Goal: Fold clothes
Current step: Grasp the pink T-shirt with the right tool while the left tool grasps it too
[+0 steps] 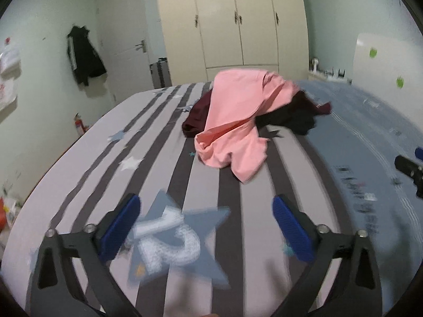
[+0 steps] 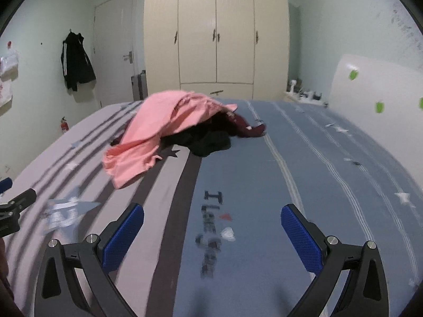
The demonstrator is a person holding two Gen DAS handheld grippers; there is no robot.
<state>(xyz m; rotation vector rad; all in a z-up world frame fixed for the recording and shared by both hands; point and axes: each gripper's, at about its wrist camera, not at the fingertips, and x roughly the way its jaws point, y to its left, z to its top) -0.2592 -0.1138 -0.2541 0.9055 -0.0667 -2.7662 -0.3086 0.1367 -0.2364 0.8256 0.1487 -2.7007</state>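
Both sets of jaws stood wide apart and held nothing: the left gripper [image 1: 206,227] hung over a blue star print at the lower centre of its view, and the right gripper [image 2: 212,233] hung over dark lettering printed on the bedspread [image 2: 330,185].

In the right wrist view, at the far left, papers [image 2: 8,66] were pinned to the pale green wall. Next came a black jacket with white sleeve stripes [image 2: 75,60], hanging from a hook, with a small red fire extinguisher [image 2: 64,125] on the floor below it. A white door [image 2: 116,47] followed, then a grey case [image 2: 138,87] standing beside a cream four-door wardrobe [image 2: 215,34] at the upper centre. At the right, small items on a low white shelf [image 2: 304,96] were too blurred to name, and a white panel with green apple stickers [image 2: 370,100] leaned at the bed's edge.

The bedspread filled the lower frame, grey with dark stripes on its left half and blue with thin white lines on its right. A pink garment [image 2: 148,137] lay crumpled left of centre, draped over a black garment [image 2: 208,142] and a maroon garment [image 2: 246,126], all well apart from both grippers.
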